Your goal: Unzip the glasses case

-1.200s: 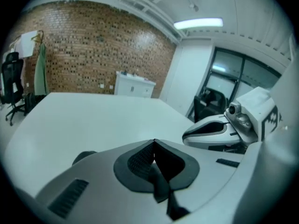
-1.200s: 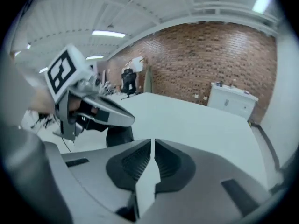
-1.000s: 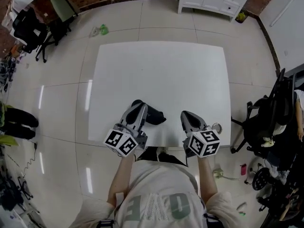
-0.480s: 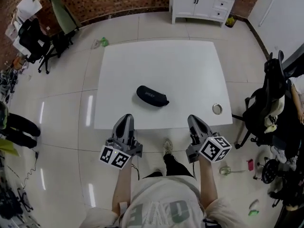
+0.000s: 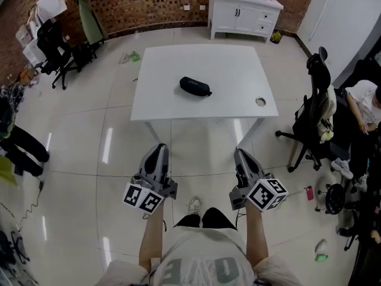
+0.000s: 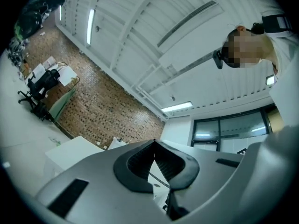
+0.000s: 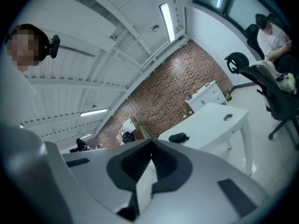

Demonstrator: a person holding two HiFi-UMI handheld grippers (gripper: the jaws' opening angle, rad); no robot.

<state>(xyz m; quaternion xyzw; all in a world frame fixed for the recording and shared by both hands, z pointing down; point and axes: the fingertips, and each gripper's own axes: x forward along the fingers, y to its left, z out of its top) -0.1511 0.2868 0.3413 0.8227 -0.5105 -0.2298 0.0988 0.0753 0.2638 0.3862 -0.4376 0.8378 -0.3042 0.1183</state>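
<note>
Black oval glasses case (image 5: 195, 86) lies on the white square table (image 5: 233, 70), upper centre of frame. My left gripper (image 5: 158, 149) and right gripper (image 5: 241, 154) sit low in frame, well apart from it. Both have jaw tips together, holding nothing.

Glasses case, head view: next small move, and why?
Probably step toward the white table and bring both grippers up to the glasses case. It lies near the tabletop's middle, while the left gripper and right gripper hang over the floor short of the near edge, jaws together and empty, so neither can touch it yet.
</note>
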